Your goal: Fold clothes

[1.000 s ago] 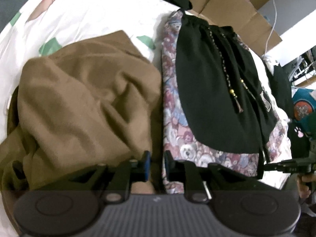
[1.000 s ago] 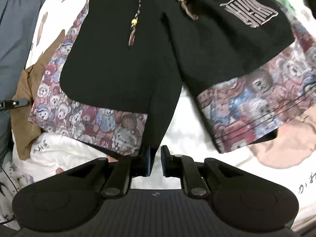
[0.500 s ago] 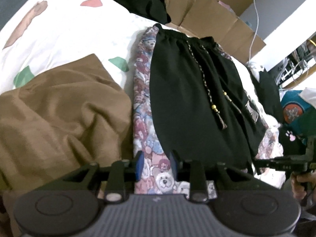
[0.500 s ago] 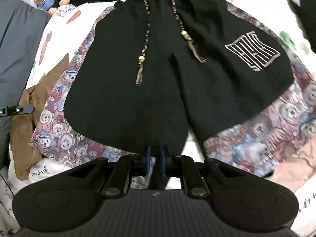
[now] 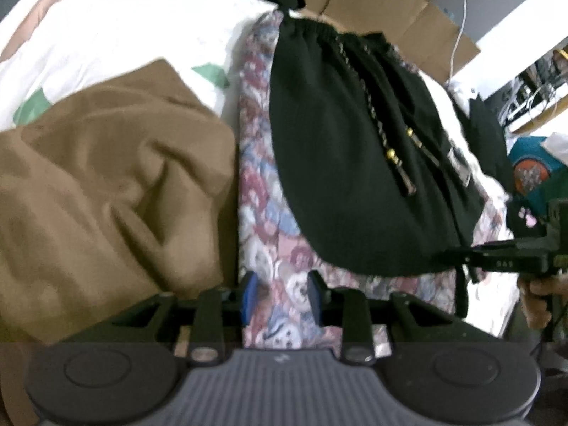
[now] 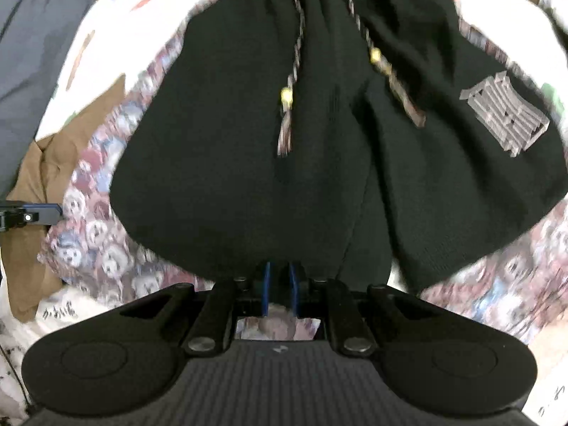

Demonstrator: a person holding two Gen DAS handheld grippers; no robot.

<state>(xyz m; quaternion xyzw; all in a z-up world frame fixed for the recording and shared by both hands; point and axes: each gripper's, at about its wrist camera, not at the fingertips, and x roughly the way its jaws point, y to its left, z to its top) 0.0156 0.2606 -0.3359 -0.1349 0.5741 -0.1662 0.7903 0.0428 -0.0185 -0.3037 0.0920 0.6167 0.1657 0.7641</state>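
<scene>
My right claw (image 6: 278, 289) pinches the black shorts' (image 6: 319, 142) hem; my left claw (image 5: 280, 293) is opening over bear-print fabric (image 5: 262, 213). On the bed (image 5: 124, 17), shorts lie flat, unfolded

We see a white bedsheet printed with green, red and tan shapes (image 5: 106, 39) covering the bed. Flattened brown cardboard sheets (image 5: 387, 3) lie beyond its far edge, a thin white cable (image 5: 458, 25) trailing across them. At the left of the right wrist view, a plain grey fabric surface (image 6: 32, 56).
</scene>
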